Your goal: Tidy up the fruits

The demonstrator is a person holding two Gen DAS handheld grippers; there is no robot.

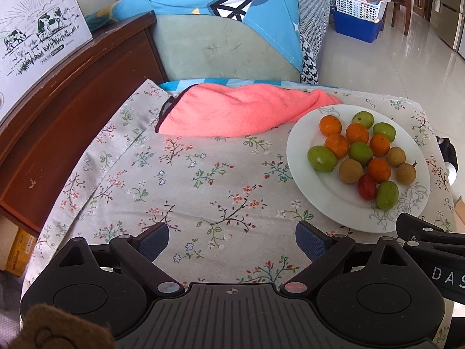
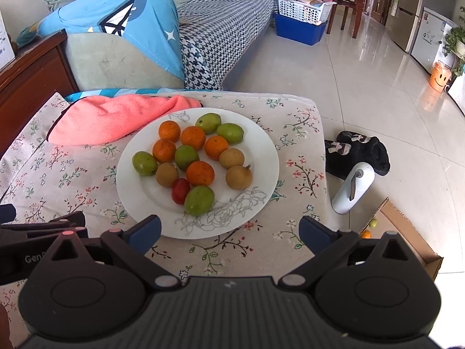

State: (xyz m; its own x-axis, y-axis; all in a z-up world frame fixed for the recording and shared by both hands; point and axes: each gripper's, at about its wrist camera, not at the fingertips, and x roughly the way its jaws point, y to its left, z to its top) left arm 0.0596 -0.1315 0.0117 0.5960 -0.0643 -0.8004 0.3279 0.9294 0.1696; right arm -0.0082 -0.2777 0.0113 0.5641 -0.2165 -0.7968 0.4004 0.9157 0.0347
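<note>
White plate (image 2: 261, 151), frame centre, holds orange, green, brown fruits and one red fruit (image 2: 180, 191). Pink towel (image 2: 110, 119) upper left. Left gripper (image 1: 232, 240) and right gripper (image 2: 229, 232): both spread, empty.

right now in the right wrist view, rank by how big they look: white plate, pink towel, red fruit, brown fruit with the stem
1. white plate
2. pink towel, though it lies farther back, so this is unsure
3. brown fruit with the stem
4. red fruit
</note>
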